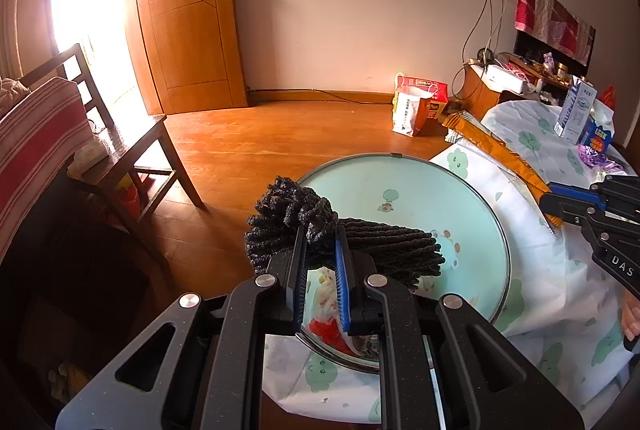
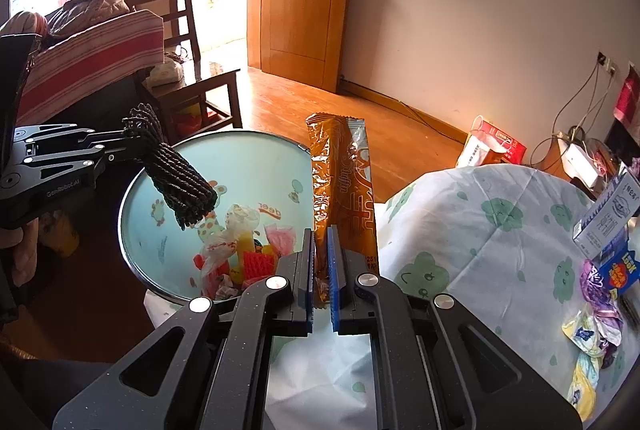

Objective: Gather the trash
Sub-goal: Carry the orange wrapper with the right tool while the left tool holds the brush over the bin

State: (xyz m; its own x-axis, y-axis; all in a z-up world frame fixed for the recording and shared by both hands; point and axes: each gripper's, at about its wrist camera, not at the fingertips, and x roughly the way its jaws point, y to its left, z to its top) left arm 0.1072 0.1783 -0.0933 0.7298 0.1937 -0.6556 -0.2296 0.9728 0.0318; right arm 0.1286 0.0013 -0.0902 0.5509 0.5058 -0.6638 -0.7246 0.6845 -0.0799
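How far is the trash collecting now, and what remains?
Done: several wrappers lie in the basin. In hand: the left gripper holds a black rope bundle over it, the right gripper an orange wrapper. Left: crumpled wrappers and cartons on the cloth.

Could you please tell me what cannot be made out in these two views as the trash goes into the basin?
- Left wrist view: most of the trash in the basin is hidden behind the left gripper and the black rope bundle.
- Left wrist view: the right gripper is cut off by the edge.
- Right wrist view: the orange wrapper's lower end sits hidden between the right gripper's jaws.
- Milk carton: print too small.
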